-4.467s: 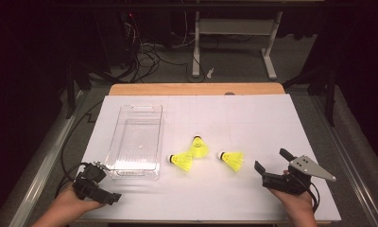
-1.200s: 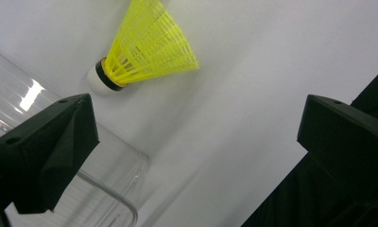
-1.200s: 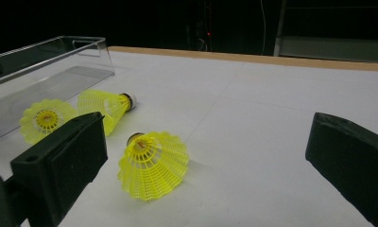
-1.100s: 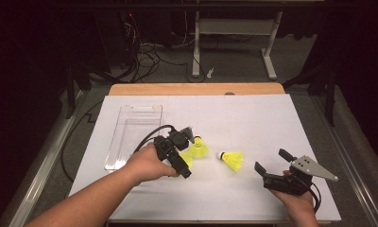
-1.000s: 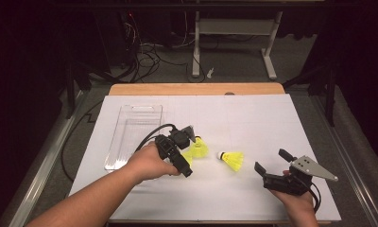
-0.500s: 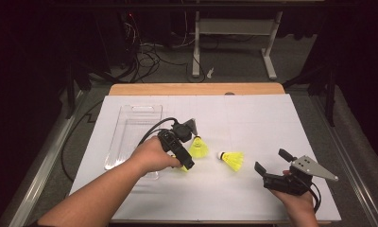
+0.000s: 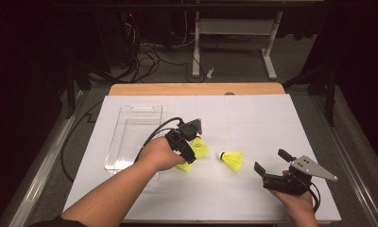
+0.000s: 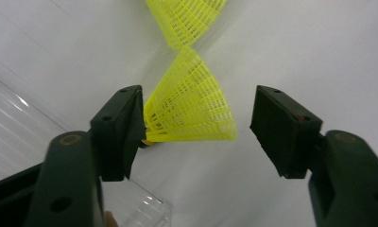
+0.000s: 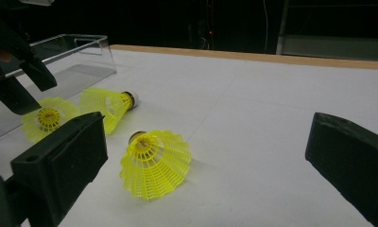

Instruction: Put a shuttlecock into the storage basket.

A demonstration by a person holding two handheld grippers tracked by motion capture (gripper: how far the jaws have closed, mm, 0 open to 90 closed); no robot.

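Item: shuttlecock (image 8: 192,106) between my left gripper's (image 8: 196,127) closing jaws, touching one pad, the other clear. My right gripper (image 9: 206,156) sat wide, holding nothing.

Light is falling from above onto the white worktop (image 7: 253,118), which is glowing brightly in the high view while the floor and the room behind are sinking into near black. The picture there is looking soft and a little grainy. Short, faint shadows are lying under the shuttlecocks (image 7: 232,160). In the left gripper view the black fingers (image 8: 118,130) are filling the foreground slightly out of focus, the yellow mesh (image 8: 192,104) is showing crisply, and the clear box (image 8: 17,123) is catching pale streaks of glare. In the right gripper view the near fingers (image 9: 64,156) are blurring, the background is staying dark, and the worktop is looking greyer and dimmer.
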